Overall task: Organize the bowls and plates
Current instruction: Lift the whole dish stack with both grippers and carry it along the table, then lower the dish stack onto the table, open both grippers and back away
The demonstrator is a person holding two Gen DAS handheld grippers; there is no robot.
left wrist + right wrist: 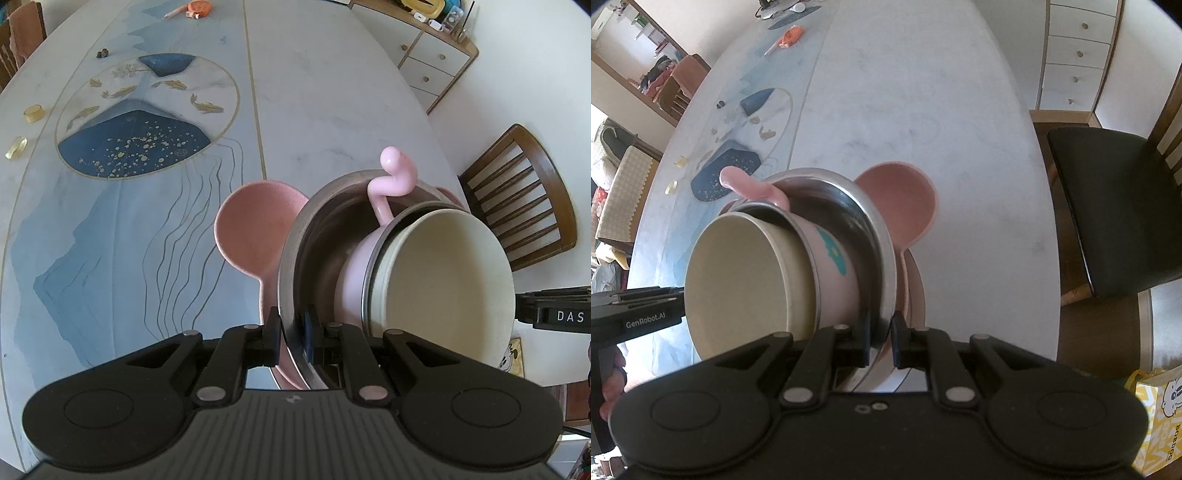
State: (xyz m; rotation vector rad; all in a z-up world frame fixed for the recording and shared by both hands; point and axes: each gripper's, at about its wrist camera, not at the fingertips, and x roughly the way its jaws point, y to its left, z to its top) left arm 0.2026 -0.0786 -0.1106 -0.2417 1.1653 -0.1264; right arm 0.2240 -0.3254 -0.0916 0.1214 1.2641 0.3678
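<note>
A stack of dishes is held between both grippers above the table. A steel bowl (314, 236) sits on a pink ear-shaped plate (251, 229). Inside the steel bowl lies a pink cup with a curly handle (391, 177), and a cream bowl (443, 280) is nested in it. My left gripper (293, 338) is shut on the steel bowl's rim. My right gripper (881, 341) is shut on the opposite rim of the steel bowl (849, 206). The pink plate (901, 195), pink cup (834, 273) and cream bowl (738, 280) also show in the right wrist view.
A marble table (332, 92) with a blue jellyfish pattern lies below. Small yellow items (33, 112) and an orange item (197, 7) sit at its far edges. Wooden chairs (524, 195) stand at the right side. A white drawer unit (432, 55) stands behind.
</note>
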